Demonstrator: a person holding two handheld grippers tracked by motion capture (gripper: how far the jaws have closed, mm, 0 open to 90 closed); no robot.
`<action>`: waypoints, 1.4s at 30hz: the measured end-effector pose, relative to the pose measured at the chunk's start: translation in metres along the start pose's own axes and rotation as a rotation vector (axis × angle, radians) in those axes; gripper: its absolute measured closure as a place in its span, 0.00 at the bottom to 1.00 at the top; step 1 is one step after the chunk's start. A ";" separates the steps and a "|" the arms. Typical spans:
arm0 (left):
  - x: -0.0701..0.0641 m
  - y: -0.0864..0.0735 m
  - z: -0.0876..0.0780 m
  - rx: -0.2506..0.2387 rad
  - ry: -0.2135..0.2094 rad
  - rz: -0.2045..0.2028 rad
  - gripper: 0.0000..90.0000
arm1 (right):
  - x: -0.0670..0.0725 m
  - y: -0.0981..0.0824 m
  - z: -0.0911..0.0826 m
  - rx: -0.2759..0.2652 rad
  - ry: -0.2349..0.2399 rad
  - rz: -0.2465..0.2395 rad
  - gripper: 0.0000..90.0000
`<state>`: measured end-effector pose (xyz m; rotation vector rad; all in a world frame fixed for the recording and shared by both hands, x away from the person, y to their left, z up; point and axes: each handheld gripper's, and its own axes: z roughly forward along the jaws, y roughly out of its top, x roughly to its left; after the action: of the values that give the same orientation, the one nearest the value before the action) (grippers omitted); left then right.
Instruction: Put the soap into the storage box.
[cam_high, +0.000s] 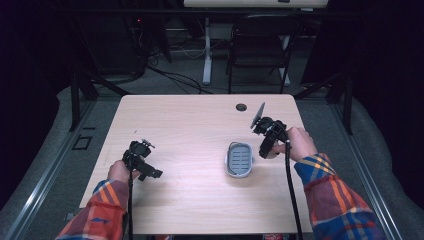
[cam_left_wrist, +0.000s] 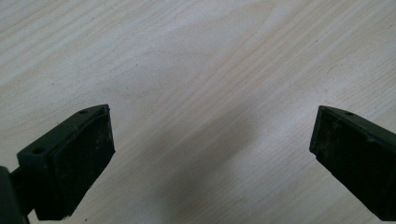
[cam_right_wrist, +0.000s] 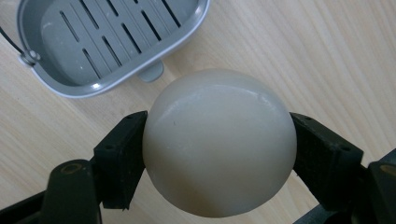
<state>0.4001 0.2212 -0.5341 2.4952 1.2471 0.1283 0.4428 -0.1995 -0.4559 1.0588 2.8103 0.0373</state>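
A rounded cream bar of soap (cam_right_wrist: 219, 140) sits squeezed between the black jaws of my right gripper (cam_right_wrist: 219, 154), which is shut on it just above the wooden table. In the high view the right gripper (cam_high: 267, 150) hangs just right of a grey slotted soap dish (cam_high: 239, 159), and the soap (cam_high: 270, 154) peeks out below it. The dish (cam_right_wrist: 107, 39) lies empty at the upper left of the right gripper view. My left gripper (cam_high: 152, 173) rests low over the table's left part, and its jaws (cam_left_wrist: 212, 154) stand wide open over bare wood.
The light wooden table (cam_high: 190, 120) has a round cable hole (cam_high: 241, 107) near its far edge. Behind the table stand a dark chair (cam_high: 260, 45) and a white desk leg (cam_high: 206, 50), with cables on the floor.
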 end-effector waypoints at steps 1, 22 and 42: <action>0.000 0.000 0.000 0.000 0.000 -0.005 0.00 | 0.001 0.002 -0.002 0.000 -0.002 -0.004 0.27; -0.001 0.000 0.000 0.005 0.000 0.002 0.00 | 0.024 0.034 -0.006 -0.018 0.017 -0.068 0.27; -0.001 0.001 0.001 0.012 -0.004 0.006 0.00 | 0.047 0.060 0.017 -0.029 0.071 -0.113 0.27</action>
<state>0.3999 0.2195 -0.5348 2.5088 1.2422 0.1179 0.4495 -0.1237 -0.4741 0.9087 2.9189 0.1052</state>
